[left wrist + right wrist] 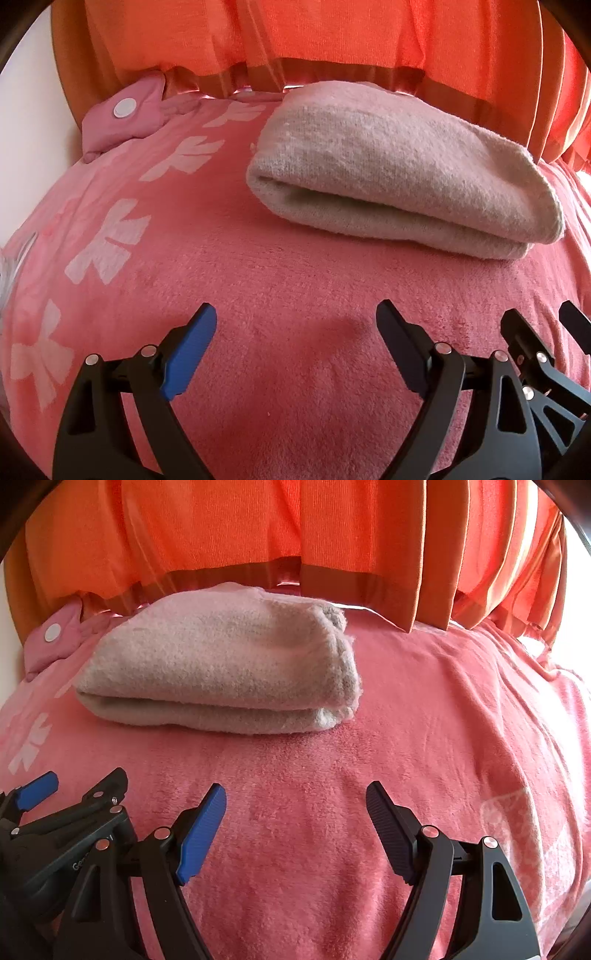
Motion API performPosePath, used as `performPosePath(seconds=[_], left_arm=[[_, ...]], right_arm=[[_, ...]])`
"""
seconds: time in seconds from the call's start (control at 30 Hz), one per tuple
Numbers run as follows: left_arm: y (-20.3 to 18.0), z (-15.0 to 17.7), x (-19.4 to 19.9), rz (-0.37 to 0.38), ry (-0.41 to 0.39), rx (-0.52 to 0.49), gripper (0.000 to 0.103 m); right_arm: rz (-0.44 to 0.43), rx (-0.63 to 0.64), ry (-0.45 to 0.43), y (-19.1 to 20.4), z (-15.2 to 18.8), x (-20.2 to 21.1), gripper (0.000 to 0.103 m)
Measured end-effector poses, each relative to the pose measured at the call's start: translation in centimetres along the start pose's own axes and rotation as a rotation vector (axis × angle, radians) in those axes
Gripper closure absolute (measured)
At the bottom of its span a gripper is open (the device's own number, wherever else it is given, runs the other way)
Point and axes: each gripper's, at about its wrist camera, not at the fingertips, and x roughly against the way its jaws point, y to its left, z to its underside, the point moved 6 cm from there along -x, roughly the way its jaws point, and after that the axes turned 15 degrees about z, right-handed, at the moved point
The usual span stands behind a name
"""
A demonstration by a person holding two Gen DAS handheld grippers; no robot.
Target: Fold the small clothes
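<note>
Both grippers pointed steeply down over the pink blanket (pixel 295 280), side by side and close together. The left gripper (pixel 295 325) had its jaws spread wide, one blue finger (pixel 192 354) and one black finger (pixel 402 350) above bare fleece, nothing between them. The right gripper (pixel 295 805) stood the same way, jaws released and empty, just beside its neighbour.

The folded garment (pixel 399 173), a pale beige fleecy piece doubled over into a thick pad, lay on the blanket well ahead of both grippers, apart from every finger, near the hem of the orange curtain (pixel 332 37).

From the left wrist the garment sat right of centre, with its rounded fold turned toward the camera, and a column of white bow-like prints (pixel 110 243) ran down the blanket's left side. A small pink padded item with a white round snap (pixel 125 107) lay at the far left edge. The right gripper's linkage showed at the lower right corner.

From the right wrist the garment sat left of centre, and its right end showed the bunched, layered edges (pixel 340 657) that the other view hid. The left gripper's blue fingertip and frame showed at the lower left, and the blanket's right part lay wrinkled.
</note>
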Motion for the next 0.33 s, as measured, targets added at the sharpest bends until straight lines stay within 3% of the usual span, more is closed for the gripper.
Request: performPosePath(seconds=[0.33], left_arm=[[-0.03, 0.05, -0.31, 0.001, 0.014, 0.009, 0.021]], right_arm=[[0.008, -0.010, 0.009, 0.18, 0.16, -0.18, 0.027]])
